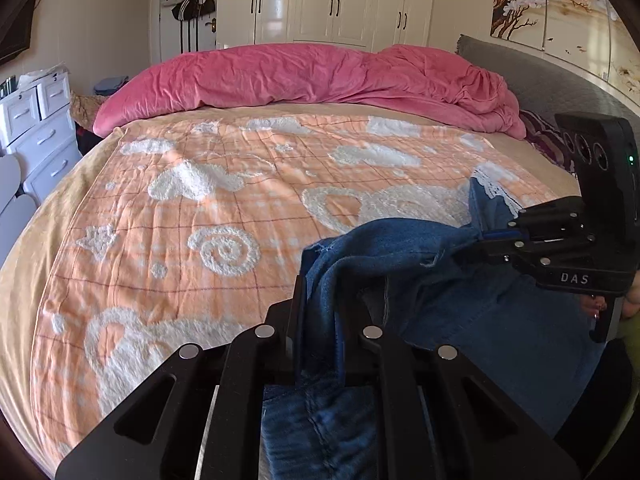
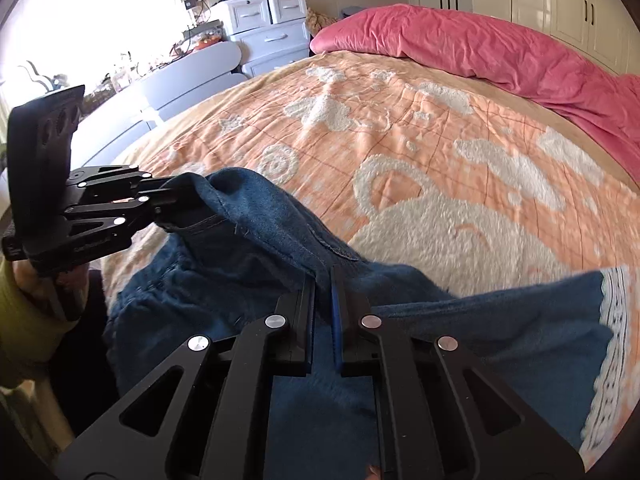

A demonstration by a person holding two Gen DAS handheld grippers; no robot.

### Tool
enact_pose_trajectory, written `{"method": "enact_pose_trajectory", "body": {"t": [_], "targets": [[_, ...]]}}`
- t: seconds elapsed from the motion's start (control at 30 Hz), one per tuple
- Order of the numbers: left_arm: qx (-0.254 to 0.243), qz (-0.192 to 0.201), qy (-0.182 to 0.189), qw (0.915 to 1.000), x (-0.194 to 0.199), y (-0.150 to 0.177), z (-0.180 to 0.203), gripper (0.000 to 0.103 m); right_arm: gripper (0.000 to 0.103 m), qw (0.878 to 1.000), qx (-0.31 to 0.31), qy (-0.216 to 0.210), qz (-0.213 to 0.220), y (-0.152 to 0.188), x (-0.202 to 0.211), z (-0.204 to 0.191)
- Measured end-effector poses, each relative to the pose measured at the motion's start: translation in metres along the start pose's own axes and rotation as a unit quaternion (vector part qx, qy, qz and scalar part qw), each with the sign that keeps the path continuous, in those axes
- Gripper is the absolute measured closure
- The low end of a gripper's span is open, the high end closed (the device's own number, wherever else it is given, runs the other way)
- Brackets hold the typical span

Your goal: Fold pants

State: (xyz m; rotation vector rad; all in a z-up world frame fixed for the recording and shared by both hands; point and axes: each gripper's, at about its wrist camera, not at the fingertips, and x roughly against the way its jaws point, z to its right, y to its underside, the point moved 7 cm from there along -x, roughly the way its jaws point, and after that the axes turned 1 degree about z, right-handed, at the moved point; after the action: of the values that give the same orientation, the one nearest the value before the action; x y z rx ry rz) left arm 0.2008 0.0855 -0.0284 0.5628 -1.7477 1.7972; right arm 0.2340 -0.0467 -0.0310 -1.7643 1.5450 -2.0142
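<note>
Blue denim pants (image 1: 400, 248) with a white lace hem (image 2: 616, 320) lie bunched at the near edge of the bed. My left gripper (image 1: 320, 286) is shut on a raised fold of the denim, which hangs over and between its fingers. In the right wrist view the left gripper (image 2: 170, 200) shows at the left, pinching a lifted corner of the pants (image 2: 248, 216). My right gripper (image 2: 323, 276) is shut on a denim edge at its tips. The left wrist view shows the right gripper (image 1: 476, 240) at the right, clamped on gathered denim. The cloth sags between the two grips.
An orange blanket (image 1: 240, 208) with fluffy white patterns covers the bed. A pink duvet (image 1: 320, 76) is heaped along the far side, a grey headboard (image 1: 540, 80) to the right. White drawers (image 2: 268, 36) and a chair stand beside the bed. A yellow sleeve (image 2: 24, 308) shows.
</note>
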Motion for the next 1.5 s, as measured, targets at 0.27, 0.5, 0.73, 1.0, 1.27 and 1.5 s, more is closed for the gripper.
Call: {"method": "enact_pose_trajectory", "body": {"t": [0.27,0.5,0.73,1.0,1.27,1.5], "targets": [[-0.007,0.014,0.007,0.9998,0.049,0.027,0.021,0.091,0.1,0.999,-0.008,-0.027,0.026,0.04,0.049,-0.047],[-0.018,-0.008,0.016,0.9997,0.078,0.069,0.028,0.09,0.1,0.999,0.009,-0.04,0.008,0.091,0.062,-0.094],[-0.006,-0.049,0.015,0.9987,0.084,0.109,0.018,0.088,0.1,0.998,0.013,-0.054,-0.024,0.131,0.042,-0.124],[0.016,-0.075,0.014,0.997,0.098,0.133,0.006,0.077,0.1,0.997,-0.003,-0.057,-0.048,0.15,0.029,-0.131],[0.084,-0.062,0.034,0.994,0.11,0.126,-0.015,0.051,0.099,0.996,-0.02,-0.078,-0.036,0.153,0.037,-0.131],[0.16,-0.077,0.081,0.9808,0.071,0.112,-0.026,0.044,0.095,0.996,-0.03,-0.072,-0.034,0.156,0.038,-0.126]]}}
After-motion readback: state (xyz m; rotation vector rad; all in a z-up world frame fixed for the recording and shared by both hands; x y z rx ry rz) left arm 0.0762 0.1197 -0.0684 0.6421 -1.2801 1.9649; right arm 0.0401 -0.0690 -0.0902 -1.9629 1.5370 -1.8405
